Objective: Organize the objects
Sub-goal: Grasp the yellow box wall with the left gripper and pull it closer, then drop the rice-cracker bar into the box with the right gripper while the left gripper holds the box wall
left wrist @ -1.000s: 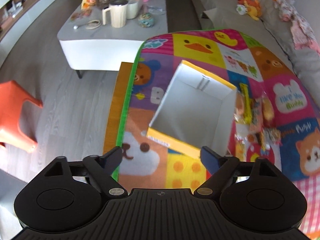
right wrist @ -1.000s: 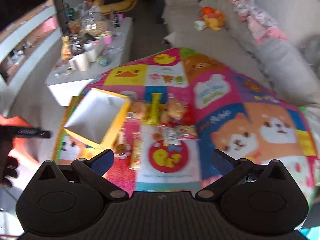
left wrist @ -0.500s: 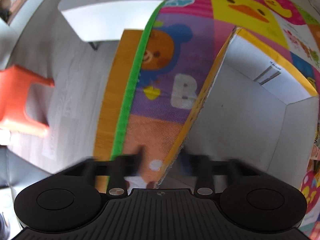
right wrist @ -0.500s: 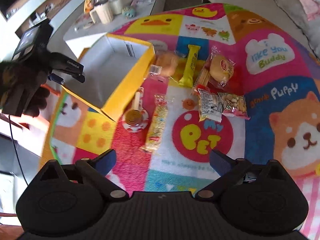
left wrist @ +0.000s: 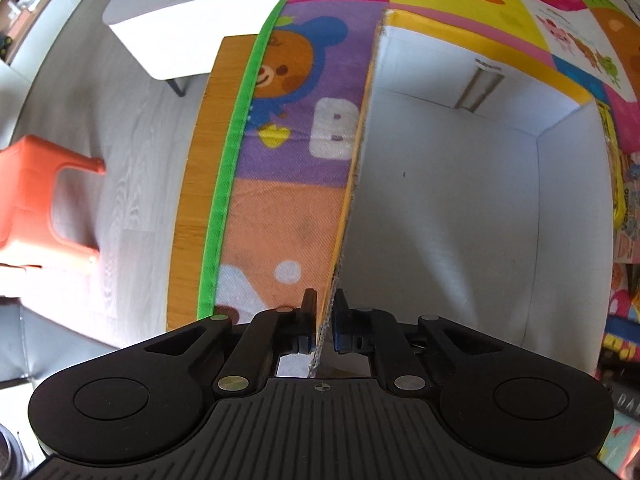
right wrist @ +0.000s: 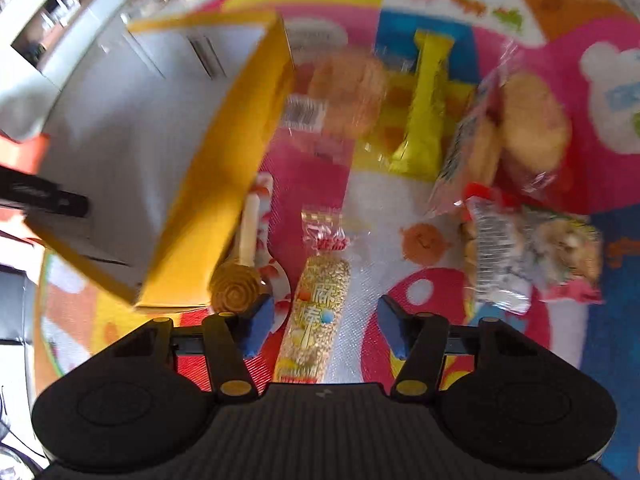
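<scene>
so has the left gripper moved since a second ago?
Yes. The left gripper has come down toward the play mat and its fingers now pinch the near wall of the yellow box.

1. The left gripper (left wrist: 324, 320), wide open above the yellow box (left wrist: 460, 184) a second ago, is now down at the box's near wall with both pads clamped on its cardboard edge.
2. The right gripper (right wrist: 322, 322) has dropped from high above the mat to just beside the box, straddling the sesame bar packet (right wrist: 316, 312).
3. Its jaws are closing, pads not yet touching the packet.
</scene>
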`<action>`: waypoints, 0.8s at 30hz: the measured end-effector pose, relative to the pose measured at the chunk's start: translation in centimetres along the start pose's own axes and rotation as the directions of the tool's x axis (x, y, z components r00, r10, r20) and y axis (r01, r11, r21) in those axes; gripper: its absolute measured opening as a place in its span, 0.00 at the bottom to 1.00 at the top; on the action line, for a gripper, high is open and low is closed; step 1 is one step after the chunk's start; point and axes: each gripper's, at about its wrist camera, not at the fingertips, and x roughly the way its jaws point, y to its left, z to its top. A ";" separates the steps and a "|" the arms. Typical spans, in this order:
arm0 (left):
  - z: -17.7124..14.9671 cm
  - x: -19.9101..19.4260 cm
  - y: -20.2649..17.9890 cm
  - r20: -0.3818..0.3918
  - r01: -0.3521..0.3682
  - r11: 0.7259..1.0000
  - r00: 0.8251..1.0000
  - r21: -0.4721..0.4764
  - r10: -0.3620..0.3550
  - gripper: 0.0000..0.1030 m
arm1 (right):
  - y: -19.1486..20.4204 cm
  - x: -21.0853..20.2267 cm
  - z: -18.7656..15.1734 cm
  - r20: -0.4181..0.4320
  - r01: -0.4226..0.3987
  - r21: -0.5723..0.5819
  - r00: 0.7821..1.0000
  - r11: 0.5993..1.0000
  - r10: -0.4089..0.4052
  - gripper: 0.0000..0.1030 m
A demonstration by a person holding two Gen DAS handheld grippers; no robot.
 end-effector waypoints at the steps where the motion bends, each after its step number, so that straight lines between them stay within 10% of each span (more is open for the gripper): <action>1: 0.0 0.2 0.1 -0.004 0.009 1.000 1.000 0.002 -0.009 0.08 | 0.0 0.0 0.2 0.008 0.004 0.010 1.000 1.000 -0.004 0.53; 3: -0.2 0.5 0.4 -0.019 0.025 1.000 1.000 0.002 -0.025 0.08 | 0.1 -0.3 0.2 0.001 0.003 0.010 1.000 1.000 -0.003 0.30; 14: -1.7 -0.5 0.7 -0.013 0.128 0.990 0.992 0.059 -0.127 0.07 | -1.1 -11.8 -6.5 -0.038 0.087 0.256 0.996 0.963 -0.080 0.25; 24: -3.1 -0.7 1.8 0.004 0.208 0.973 0.978 0.101 -0.210 0.08 | 4.8 -23.9 -8.1 0.079 0.058 0.244 0.994 0.968 -0.079 0.23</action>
